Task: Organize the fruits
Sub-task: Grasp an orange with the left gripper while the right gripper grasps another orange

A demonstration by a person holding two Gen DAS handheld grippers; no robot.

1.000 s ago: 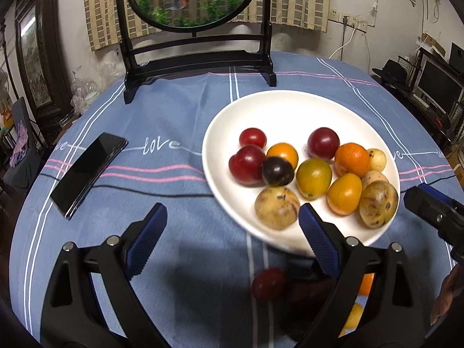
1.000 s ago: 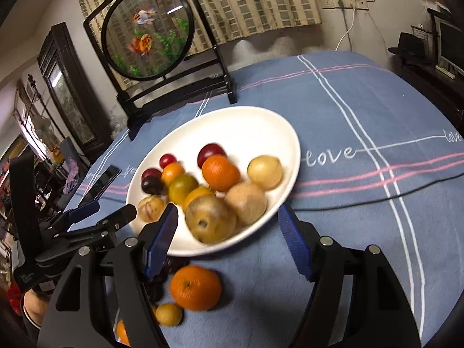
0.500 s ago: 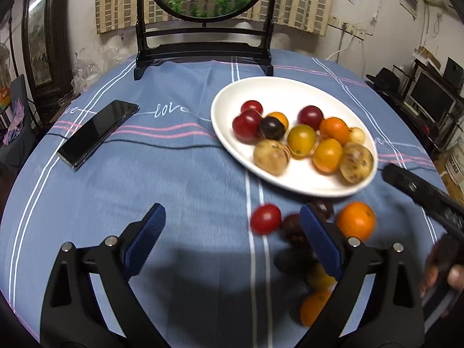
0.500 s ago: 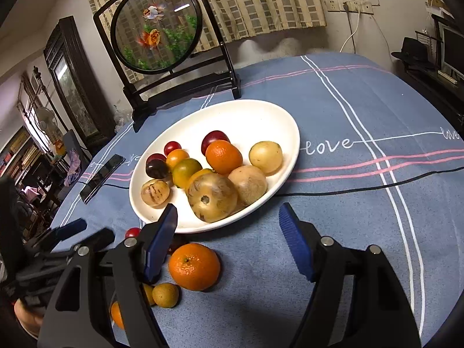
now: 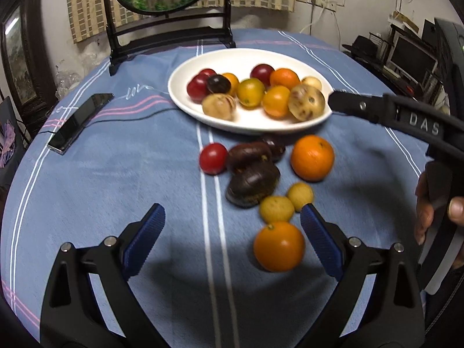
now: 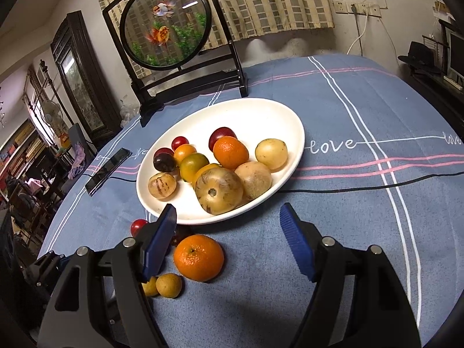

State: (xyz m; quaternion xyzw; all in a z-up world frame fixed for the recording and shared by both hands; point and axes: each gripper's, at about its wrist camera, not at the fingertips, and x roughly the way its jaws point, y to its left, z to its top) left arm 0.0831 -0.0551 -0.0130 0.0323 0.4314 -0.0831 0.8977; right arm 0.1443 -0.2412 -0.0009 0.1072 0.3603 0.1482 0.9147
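Left gripper (image 5: 232, 226) jaws spread, empty, above loose fruit. Right gripper (image 6: 229, 226) jaws spread, empty, near plate (image 6: 290, 121) edge. Plate holds most fruit; tangerine (image 5: 312, 157), cherry tomato (image 5: 213, 158), dark fruits, small yellow ones lie on tablecloth (image 5: 116, 174) beside it.

Risk: round fruit rolls if nudged (soft ones may bruise under hard pinch).

Writing: "love" on cloth; "DAS" on right gripper arm.

We count one white plate (image 5: 246, 126) holding eleven fruits: three red plums, one dark plum, four orange or yellow-green citrus, and three tan speckled ones. On the cloth nearer us lie eight loose fruits: one red tomato (image 5: 213, 158), three dark purple ones, two oranges and two small yellow ones. One phone (image 5: 81, 121) lies far left.
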